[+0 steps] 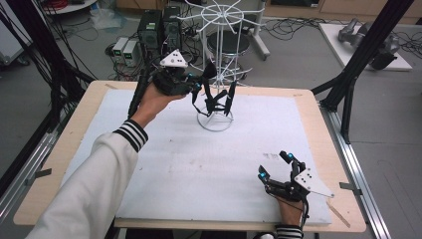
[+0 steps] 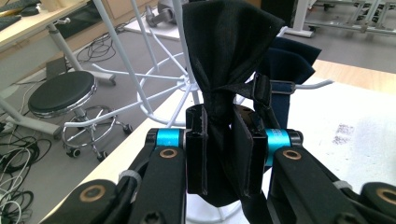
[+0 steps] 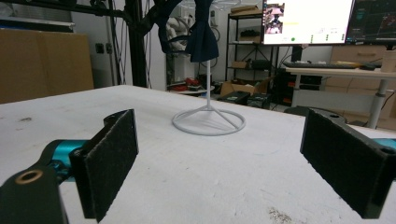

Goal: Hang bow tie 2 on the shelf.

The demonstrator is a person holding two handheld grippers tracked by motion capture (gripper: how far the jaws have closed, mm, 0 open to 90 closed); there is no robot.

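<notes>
Your left gripper [image 2: 219,156] sits at the lower centre of its own view, its two flat black pads pressed together on a black bow tie [image 2: 229,60]. The cloth is soft and matte, pinched to a narrow waist between the pads and flaring into a creased fan toward the top centre. Behind it, right of centre, a second bow tie [image 2: 287,65] in dark navy hangs from a thin white hook, with a strap and buckle showing at its knot.

In the high view your left gripper [image 1: 199,85] is up at centre top, beside the white wire rack [image 1: 217,59], a slim pole with spoke-like arms and a round ring foot resting on the white mat [image 1: 169,159]. The mat looks dull and slightly grainy, laid over a pale wooden table [image 1: 79,124].

Your right gripper [image 1: 274,166] lies low at the lower right of that view, resting on the mat. In its own view, the fuzzy, felt-like rectangular pads [image 3: 109,161] stand wide apart with nothing between them, and the ring foot of the rack sits at centre frame.
</notes>
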